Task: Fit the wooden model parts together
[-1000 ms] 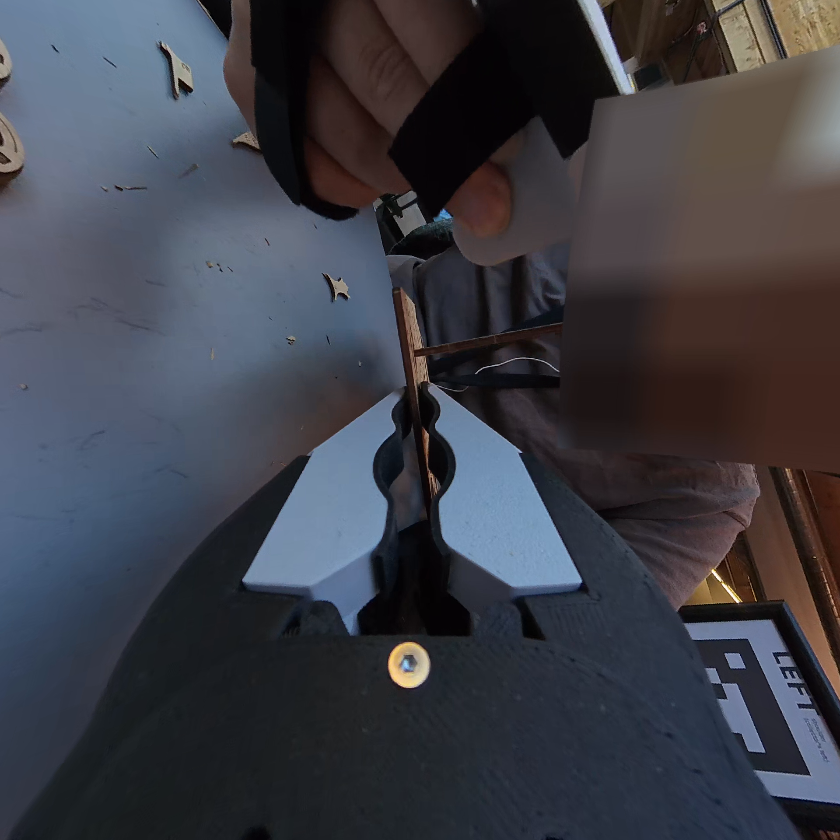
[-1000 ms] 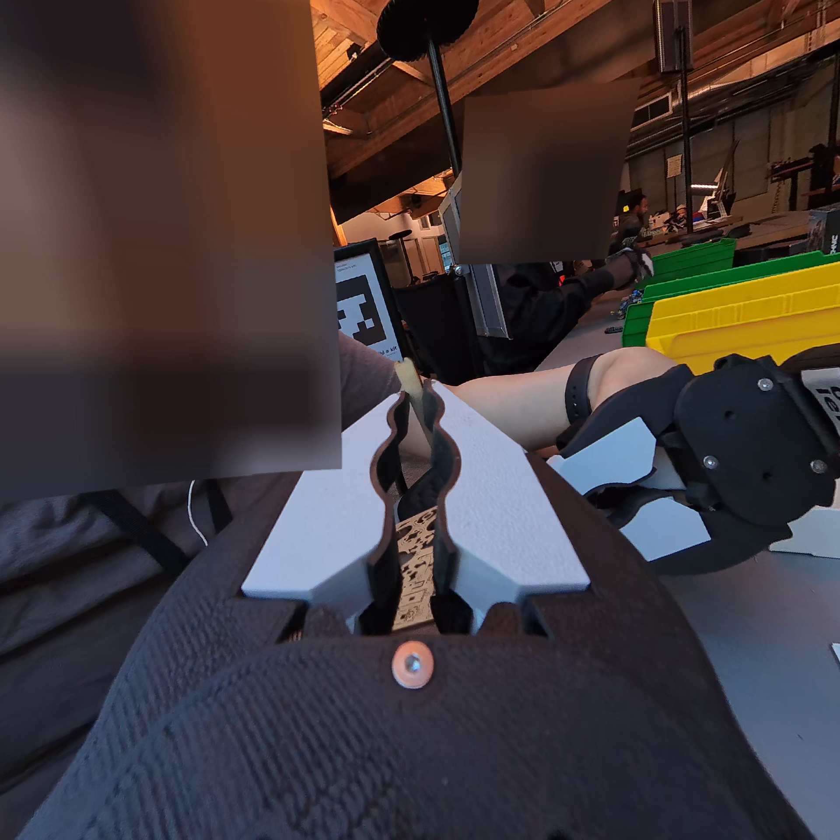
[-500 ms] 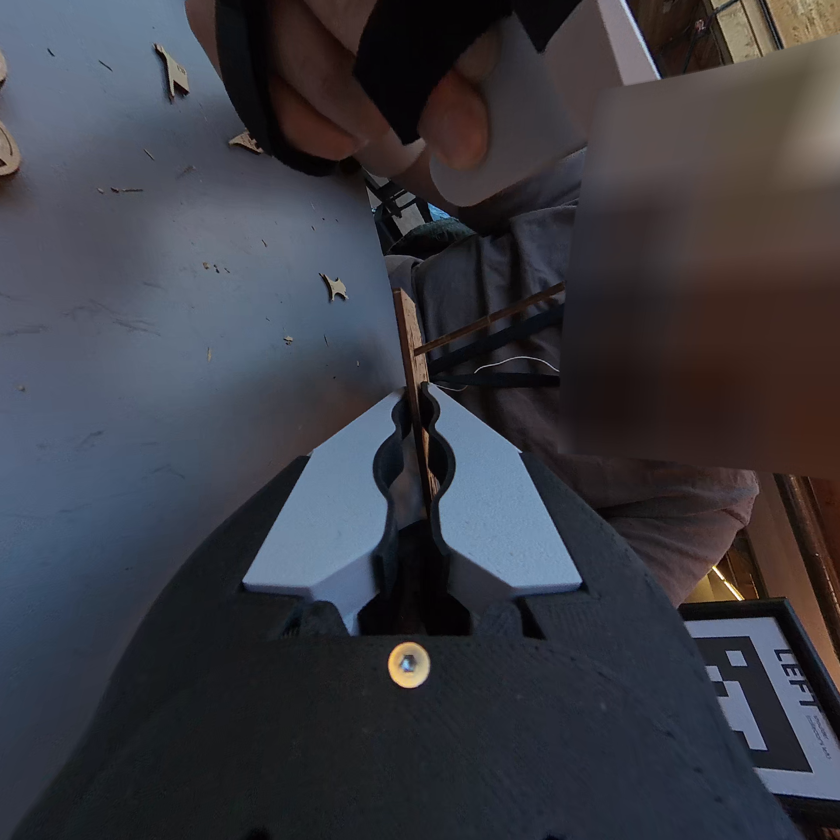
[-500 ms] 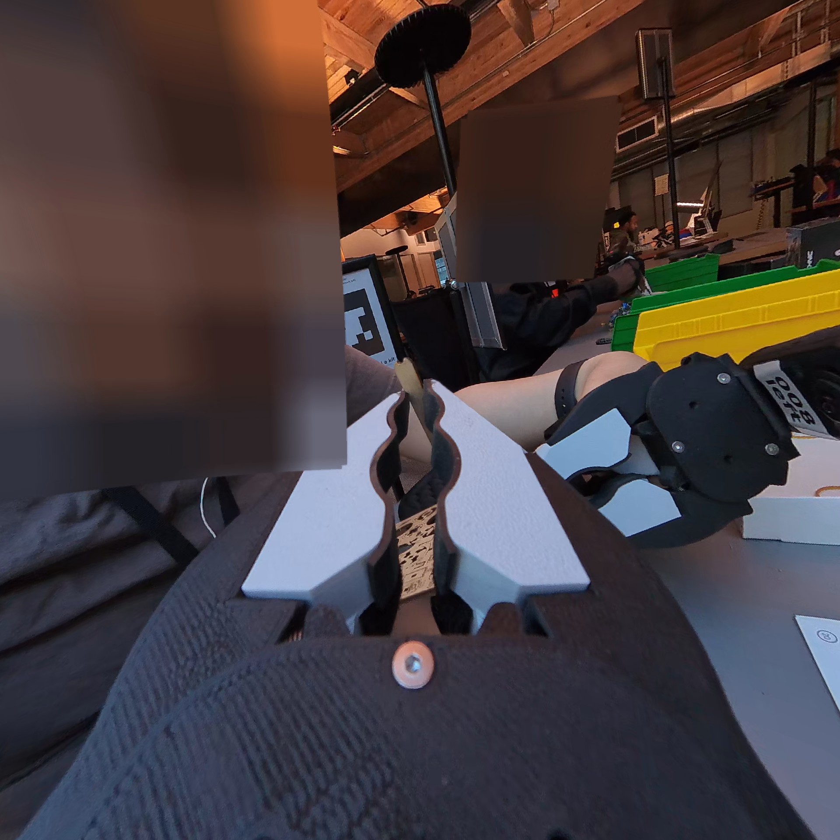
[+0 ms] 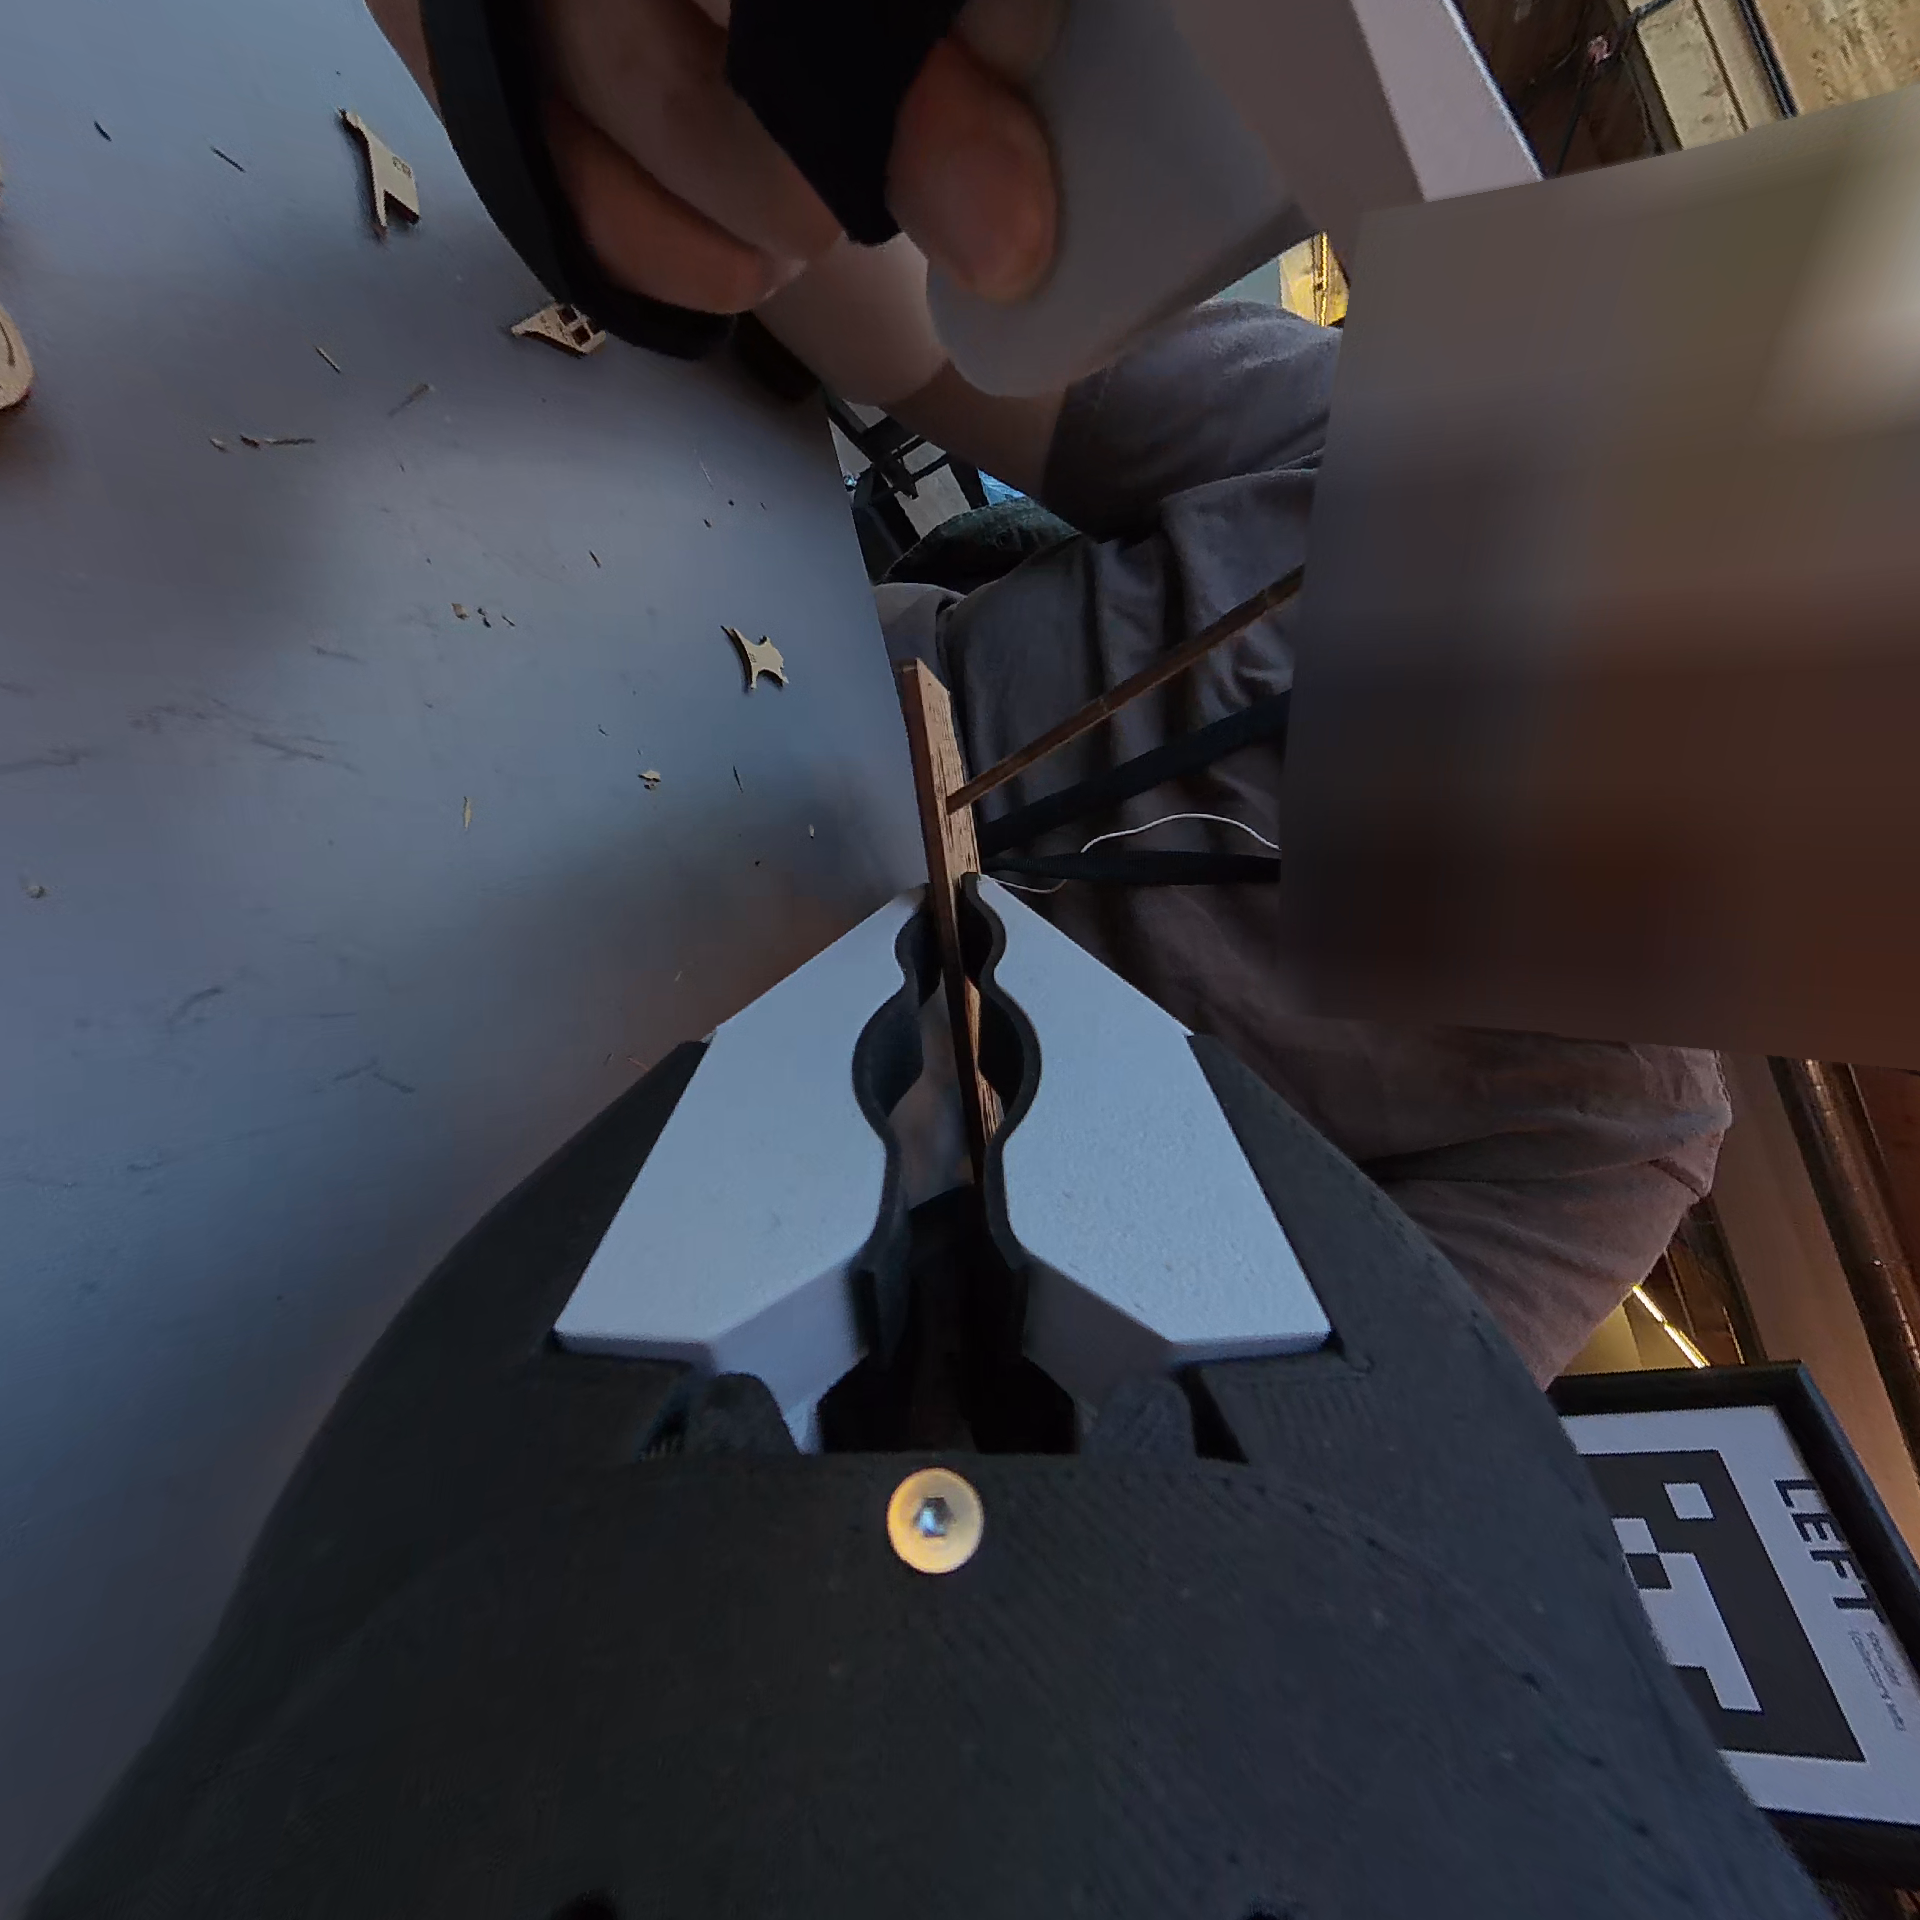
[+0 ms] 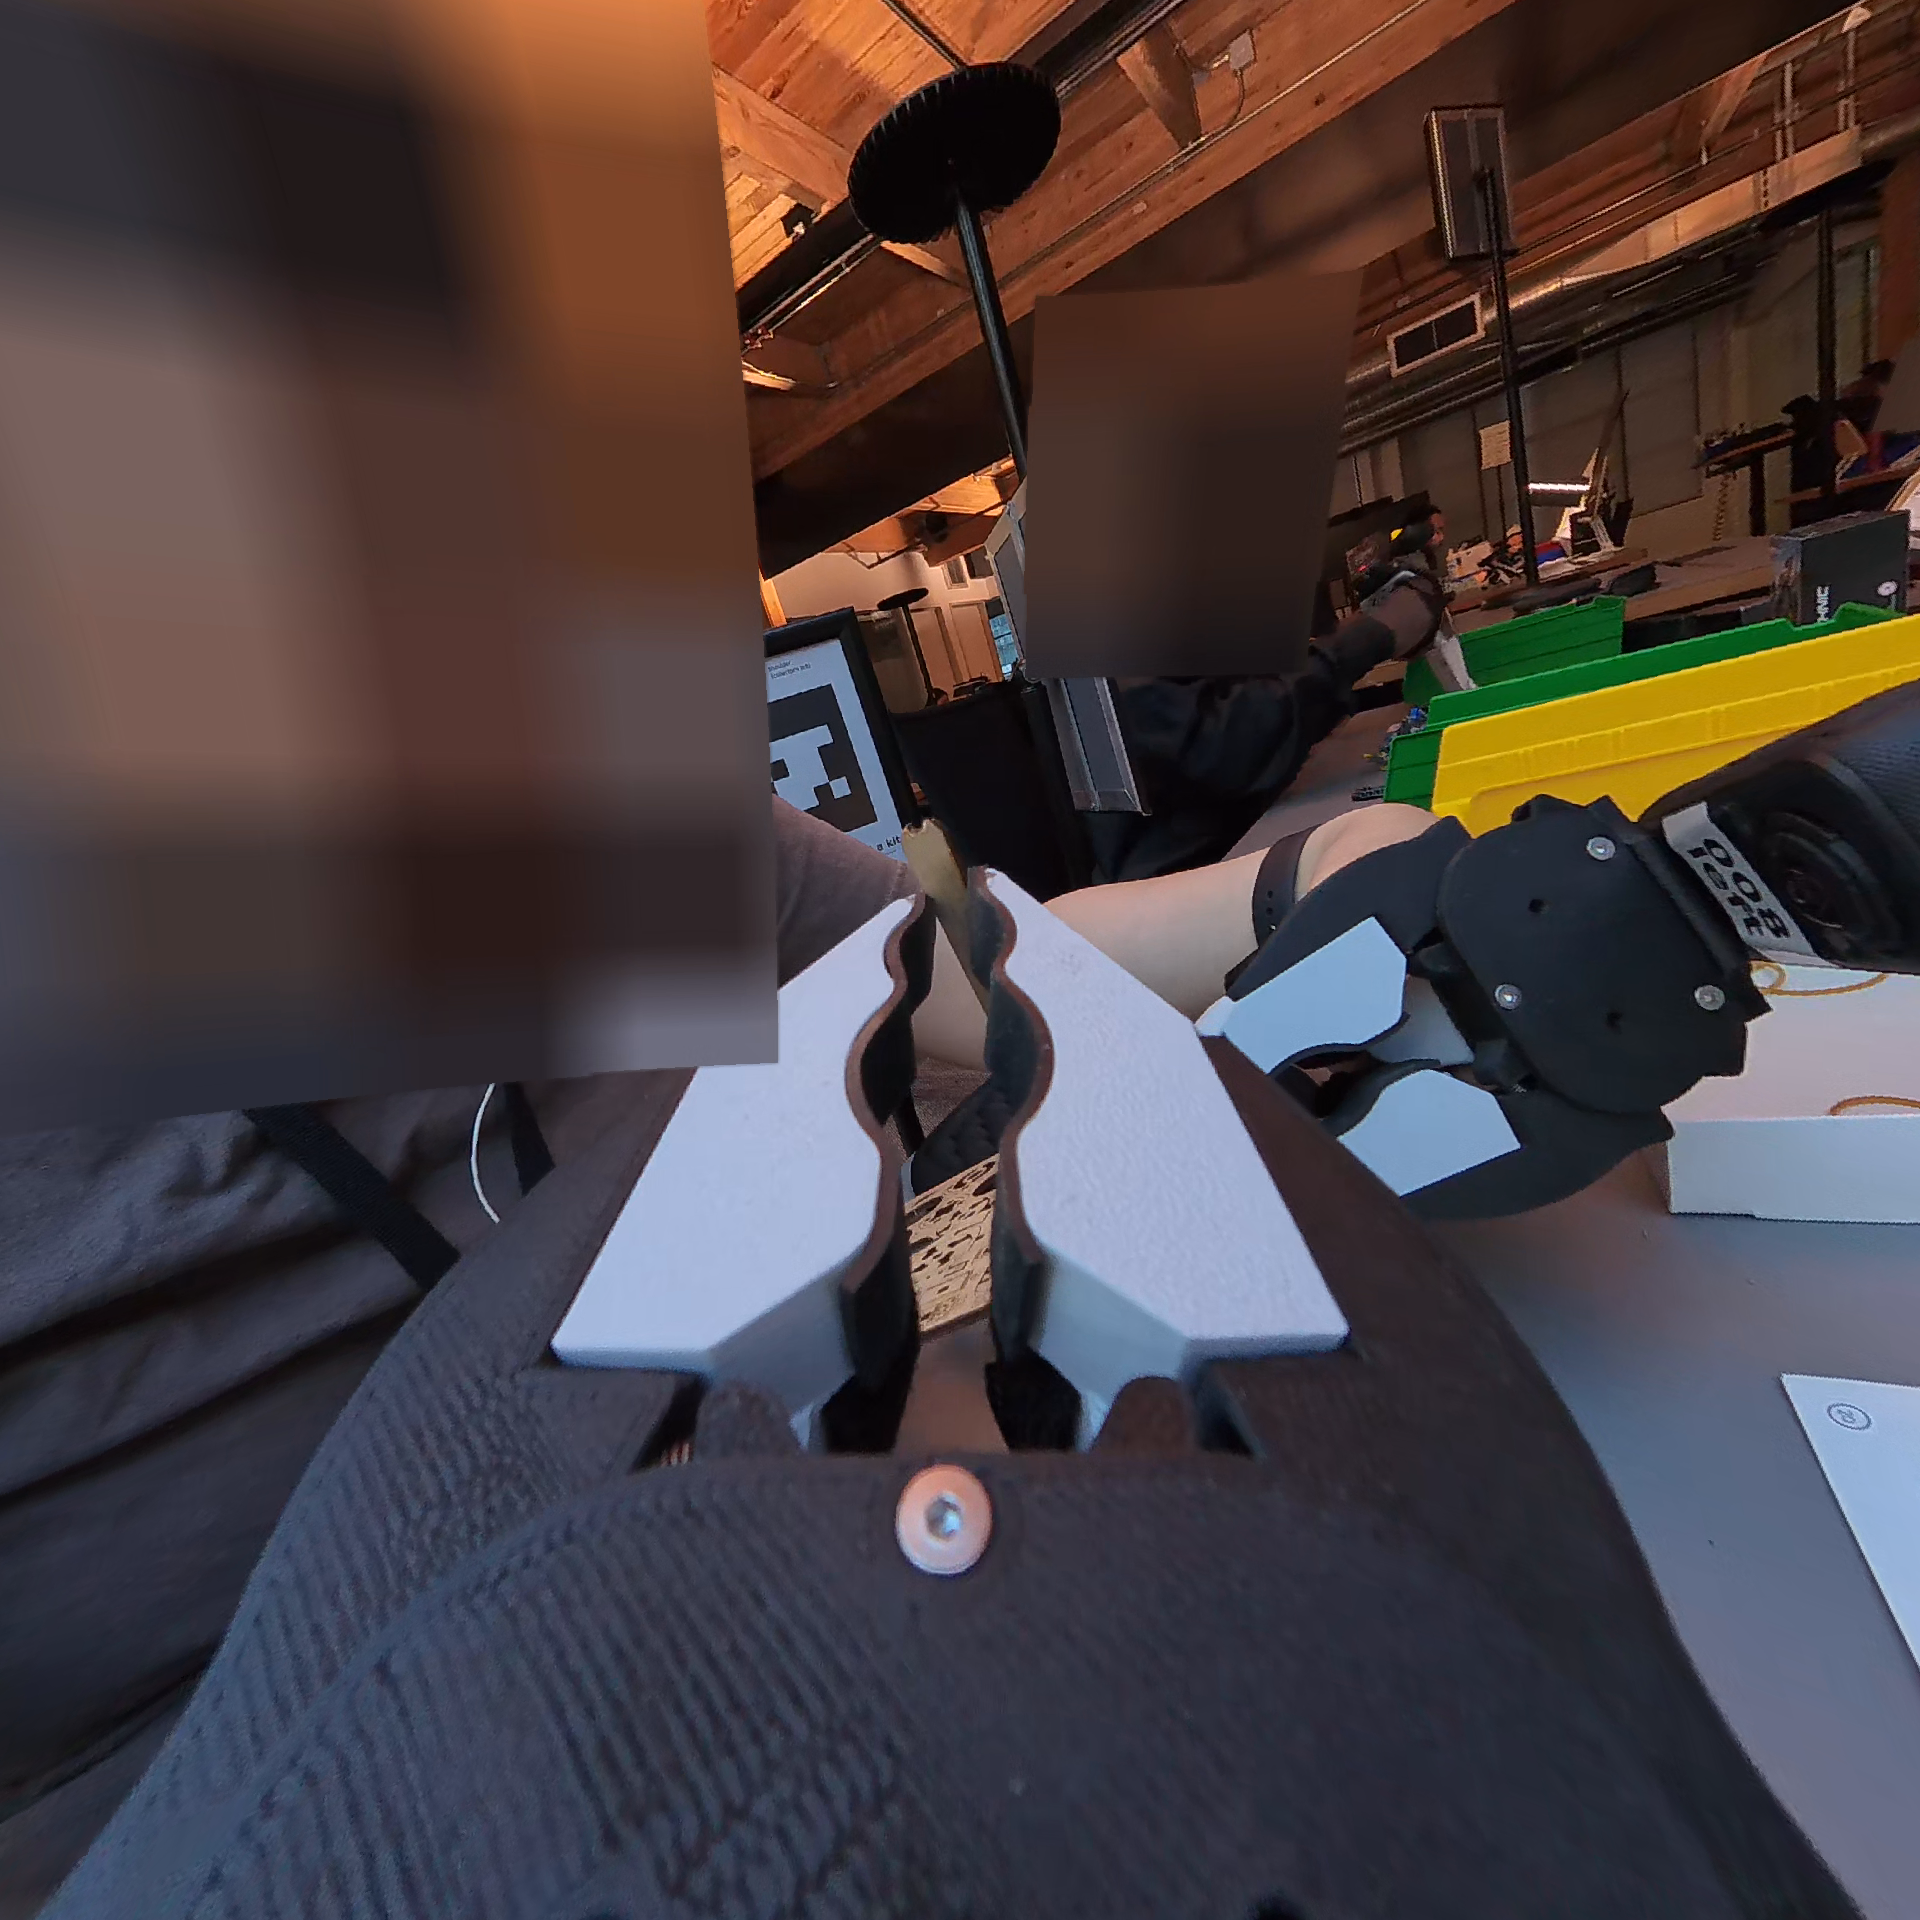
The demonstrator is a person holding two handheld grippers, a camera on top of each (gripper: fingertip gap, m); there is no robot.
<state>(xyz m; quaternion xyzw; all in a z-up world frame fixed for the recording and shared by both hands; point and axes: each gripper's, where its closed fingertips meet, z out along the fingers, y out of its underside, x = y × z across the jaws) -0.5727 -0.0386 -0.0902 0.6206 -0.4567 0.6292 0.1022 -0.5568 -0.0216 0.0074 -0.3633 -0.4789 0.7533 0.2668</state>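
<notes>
My left gripper (image 5: 951, 894) is shut on a thin dark wooden part (image 5: 940, 779) held edge-on, its end sticking out past the fingertips. A thin wooden strip (image 5: 1122, 696) runs from that part up to the right and disappears behind a blurred patch. My right gripper (image 6: 961, 896) is shut on a flat, pale wooden part with a cut pattern (image 6: 951, 1262); its tip (image 6: 935, 862) pokes out above the fingers. The left gripper also shows in the right wrist view (image 6: 1268, 1029), low over the grey table (image 6: 1558, 1455). The hand on the right gripper (image 5: 779, 156) fills the top of the left wrist view.
Small wooden parts and scraps (image 5: 758, 657) lie on the grey table (image 5: 312, 831). A white box (image 6: 1818, 1164), a white sheet (image 6: 1870, 1507), and yellow (image 6: 1662, 727) and green bins sit to the right. A framed marker board (image 5: 1745, 1590) and a seated person's grey clothing (image 5: 1143, 623) are close by. Some 10 cm of space lies between my two pairs of fingers.
The hand on the right gripper has moved up in the left wrist view. The thin strip has tilted, its right end rising. Both grippers have stayed shut on their parts.
</notes>
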